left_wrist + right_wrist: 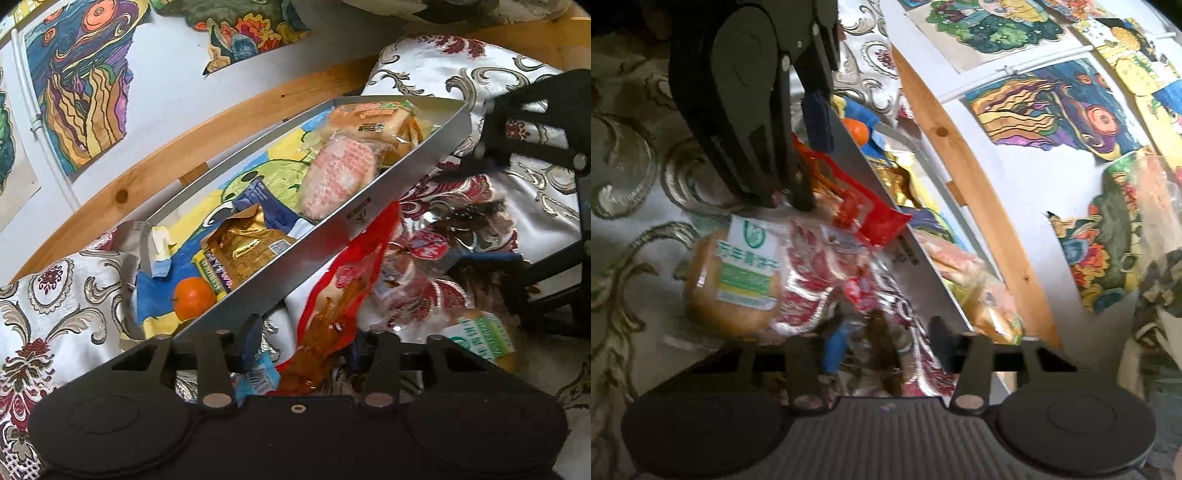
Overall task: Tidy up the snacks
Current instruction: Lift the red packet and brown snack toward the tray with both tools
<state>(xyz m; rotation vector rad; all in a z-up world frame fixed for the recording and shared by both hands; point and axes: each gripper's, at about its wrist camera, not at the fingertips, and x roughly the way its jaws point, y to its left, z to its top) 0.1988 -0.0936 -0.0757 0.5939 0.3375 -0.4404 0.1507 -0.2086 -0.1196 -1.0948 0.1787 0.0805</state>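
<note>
A metal tray (369, 210) sits tilted on a flowered cloth. It holds a mandarin (194, 297), a gold packet (247, 247), a round pink wafer pack (336, 177) and a bagged bread (373, 122). My left gripper (304, 354) is shut on a red packet (347, 280) with orange-brown contents, held just outside the tray's near wall. My right gripper (888, 343) is shut on a clear packet with a red label (864, 291), close beside the red packet (857, 199). A wrapped bun with a green label (738, 280) lies on the cloth beside both.
A wooden rail (177, 155) runs behind the tray, with a white wall of coloured drawings (81, 92) beyond it. The left gripper's body (738, 103) fills the upper left of the right wrist view. Patterned cloth (48, 325) spreads left of the tray.
</note>
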